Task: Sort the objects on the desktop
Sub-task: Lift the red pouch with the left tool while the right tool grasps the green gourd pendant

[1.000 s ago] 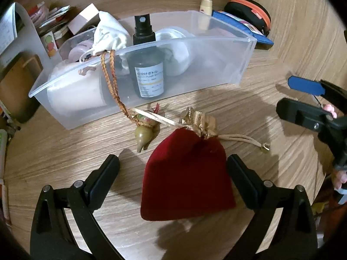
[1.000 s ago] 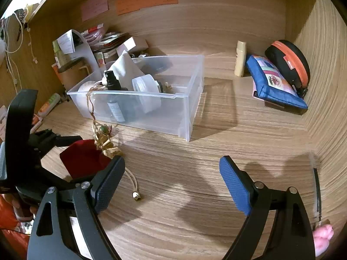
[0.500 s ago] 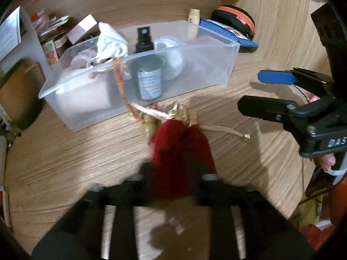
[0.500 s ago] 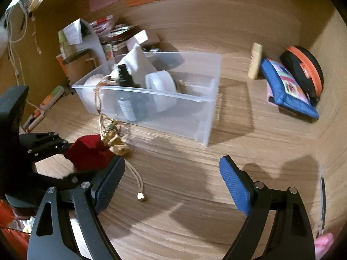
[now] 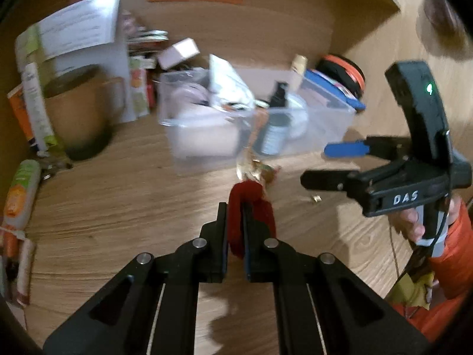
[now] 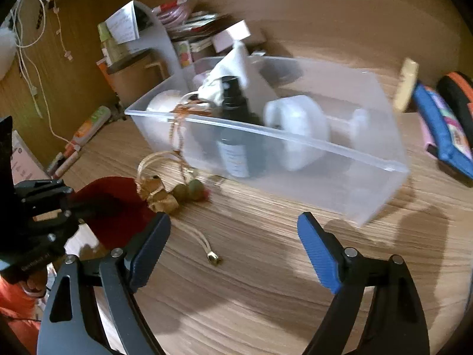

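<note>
The red velvet pouch [image 5: 251, 204], a second ago lying loose on the wooden desk [image 5: 118, 207] between spread fingers, is now clamped by the left gripper [image 5: 235, 222] before the clear bin [image 6: 369, 183]. The right gripper [image 6: 233, 236], empty, is seen closing slightly, brought nearer the pouch.

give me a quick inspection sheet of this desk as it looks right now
surface: wooden desktop, bare in front of the bin
job's things: red velvet pouch pinched at its lower edge, gold drawstring trailing on the wood; clear plastic bin holds a dark spray bottle, white rolls and a white cloth; braided cord hangs over its front rim
clutter: blue pouch and orange-trimmed black case at right; papers, boxes and tubes at left
grippers: left gripper shut on the pouch; right gripper closing, nothing between its jaws
cables: white cord on the left wall
surroundings: wood-panelled walls, coloured sticky notes
</note>
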Motion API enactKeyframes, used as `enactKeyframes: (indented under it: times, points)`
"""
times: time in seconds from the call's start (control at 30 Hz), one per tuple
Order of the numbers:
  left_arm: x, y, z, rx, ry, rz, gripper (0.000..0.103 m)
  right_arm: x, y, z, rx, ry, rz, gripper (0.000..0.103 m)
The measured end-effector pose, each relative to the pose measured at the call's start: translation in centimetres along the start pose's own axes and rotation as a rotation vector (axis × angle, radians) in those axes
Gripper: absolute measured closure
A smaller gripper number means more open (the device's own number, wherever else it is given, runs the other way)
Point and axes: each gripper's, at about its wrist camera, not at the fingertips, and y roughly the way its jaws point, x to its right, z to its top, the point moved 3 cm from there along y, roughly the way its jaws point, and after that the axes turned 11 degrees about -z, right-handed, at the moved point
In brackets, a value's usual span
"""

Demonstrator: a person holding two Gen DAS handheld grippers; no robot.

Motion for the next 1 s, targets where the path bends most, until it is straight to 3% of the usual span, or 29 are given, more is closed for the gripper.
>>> enactKeyframes:
  times: [0.17,0.23,0.33,0.47,0.53,0.6,0.73,0.83,1.0]
  points:
    - [-2.1,-1.3,0.1,0.031,-0.020,0.011,0.096,-2.3,1.8,0.9,-0.027,-0.057,0.007,0.031]
    - [-2.7,-1.2,0.0,0.030,-0.024,0.016,0.096,-3.4,2.7,1.2,-0.045,-0.090,0.002,0.041]
    - [-3.4,-1.0,-0.3,0.019,-0.039,0.002,0.096,-4.3,3.8,1.4,-0.069,-0.123,-0.005,0.053]
    - [-4.1,-0.8,-0.8,0.006,-0.052,-0.026,0.096,-5.0,4.3,1.7,-0.059,-0.147,-0.032,0.059]
    - [-4.2,-0.8,-0.8,-0.002,-0.060,-0.044,0.096,-5.3,4.5,1.7,-0.051,-0.167,-0.053,0.068]
    - [-4.2,-0.4,-0.8,-0.020,-0.062,-0.066,0.087,-5.6,4.5,1.7,-0.044,-0.188,-0.061,0.078]
    - [-3.7,0.3,-0.7,-0.046,-0.050,-0.072,0.051,-5.9,4.4,1.5,-0.033,-0.201,-0.076,0.078]
    - [-2.8,1.0,-0.3,-0.067,-0.014,-0.060,0.042,-5.5,4.2,1.4,-0.027,-0.182,-0.066,0.078]
    - [-2.4,3.0,0.6,-0.130,-0.014,-0.045,0.036,-4.3,3.0,1.3,-0.004,-0.144,-0.045,0.078]
